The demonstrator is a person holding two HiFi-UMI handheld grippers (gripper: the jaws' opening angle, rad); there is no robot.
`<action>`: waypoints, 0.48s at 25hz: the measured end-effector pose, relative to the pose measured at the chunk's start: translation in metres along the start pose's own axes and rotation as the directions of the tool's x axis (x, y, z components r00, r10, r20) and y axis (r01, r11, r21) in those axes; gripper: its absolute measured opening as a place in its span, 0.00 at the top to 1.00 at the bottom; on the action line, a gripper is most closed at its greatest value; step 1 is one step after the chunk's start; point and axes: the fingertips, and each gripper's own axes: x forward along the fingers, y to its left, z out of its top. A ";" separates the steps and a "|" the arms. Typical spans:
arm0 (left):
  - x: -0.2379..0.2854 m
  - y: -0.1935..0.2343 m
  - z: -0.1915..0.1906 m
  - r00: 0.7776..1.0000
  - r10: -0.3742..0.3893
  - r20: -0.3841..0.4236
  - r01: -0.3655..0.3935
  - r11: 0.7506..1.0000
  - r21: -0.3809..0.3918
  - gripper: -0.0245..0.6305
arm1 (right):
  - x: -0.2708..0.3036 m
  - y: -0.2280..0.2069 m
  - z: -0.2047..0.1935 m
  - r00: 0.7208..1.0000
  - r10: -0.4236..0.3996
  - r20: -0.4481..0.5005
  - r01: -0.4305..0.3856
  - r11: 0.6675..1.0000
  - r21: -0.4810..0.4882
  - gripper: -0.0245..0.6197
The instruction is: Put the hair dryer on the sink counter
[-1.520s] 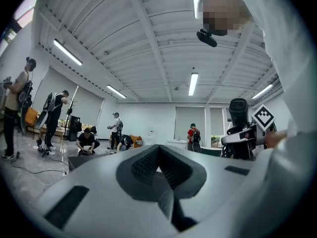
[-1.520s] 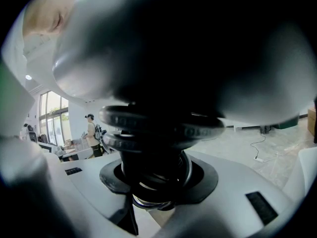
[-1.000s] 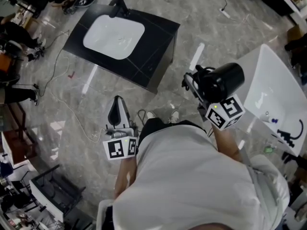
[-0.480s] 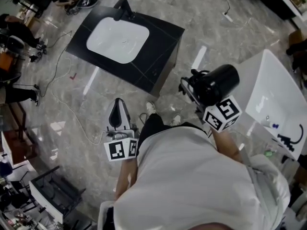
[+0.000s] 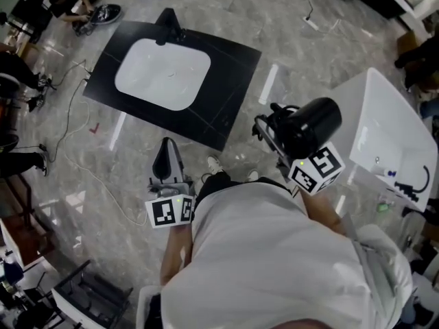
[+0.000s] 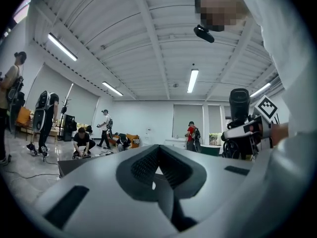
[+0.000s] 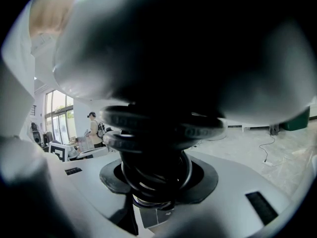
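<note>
The black hair dryer [image 5: 312,123] rides in my right gripper [image 5: 273,130], which is shut on its handle, barrel uppermost. In the right gripper view the dryer's body [image 7: 188,48] fills the top, and its coiled cord [image 7: 156,170] sits between the jaws of the right gripper [image 7: 158,185]. The black sink counter [image 5: 226,67] with a white basin [image 5: 163,74] and black tap stands on the floor ahead and to the left, apart from both grippers. My left gripper [image 5: 163,159] is shut and empty, held low on the left. In the left gripper view, the left gripper [image 6: 157,175] shows its pads meeting, with the hair dryer [image 6: 239,104] off to its right.
A white basin unit [image 5: 384,132] with a black tap [image 5: 415,189] stands at the right, close to the right arm. Cables [image 5: 75,108] trail over the marble floor at the left. People [image 5: 65,2] sit on the floor at the far upper left. Dark racks [image 5: 89,297] stand at the lower left.
The person has stepped across the floor and both grippers have travelled with them. The black sink counter now sits a little lower in the head view. The dryer stays gripped.
</note>
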 end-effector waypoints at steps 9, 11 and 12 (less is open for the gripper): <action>0.058 0.041 -0.016 0.993 -0.118 -0.016 0.117 0.992 -0.047 0.96 | 0.053 0.000 0.003 0.997 -0.083 -0.007 0.083 0.997 0.006 0.64; 0.068 0.046 -0.015 0.989 -0.144 -0.021 0.142 0.988 -0.063 0.96 | 0.061 0.003 0.011 0.995 -0.101 -0.009 0.101 0.995 0.005 0.64; 0.072 0.048 -0.015 0.988 -0.156 -0.022 0.154 0.986 -0.069 0.96 | 0.064 0.004 0.013 0.994 -0.110 -0.012 0.110 0.994 0.001 0.64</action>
